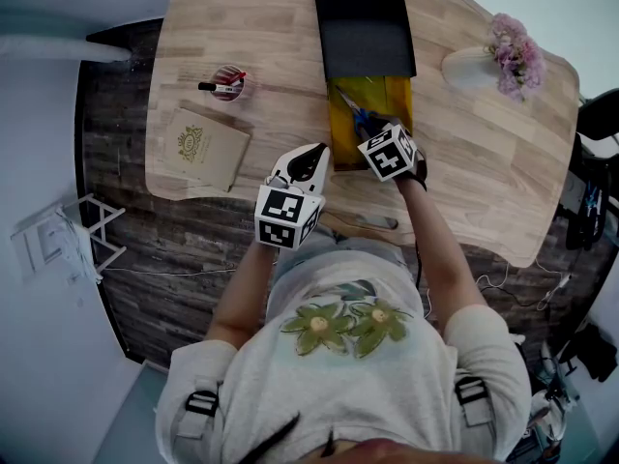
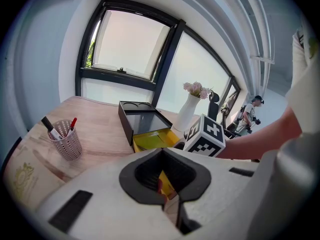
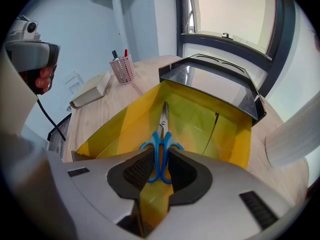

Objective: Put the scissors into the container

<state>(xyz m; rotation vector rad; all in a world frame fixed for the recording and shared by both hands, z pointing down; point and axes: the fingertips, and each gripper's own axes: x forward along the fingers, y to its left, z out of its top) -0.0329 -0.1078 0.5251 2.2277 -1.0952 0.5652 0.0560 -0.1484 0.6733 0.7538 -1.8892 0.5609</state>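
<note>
Over the yellow container [image 3: 220, 134], right hand-held gripper [image 3: 157, 160] clamped on blue scissors [image 3: 162, 133], left hand-held gripper [image 2: 164, 176] closed, empty

Scissors [image 3: 161, 140]: blue handles, silver blades. Container [image 3: 116, 128]: yellow interior. Lid [image 1: 363, 27]: black. Table [image 1: 253, 29]: pale wood grain.

A pale wooden table with rounded corners [image 1: 484, 162] carries a black rectangular box [image 1: 363, 27], with a yellow open container [image 1: 340, 129] jutting from its near end. Toward the left stand a white mesh pen cup [image 1: 228, 83] and, just nearer, a flat tan booklet [image 1: 202, 148]. A white vase of pink flowers [image 1: 474, 66] stands at the right.
</note>
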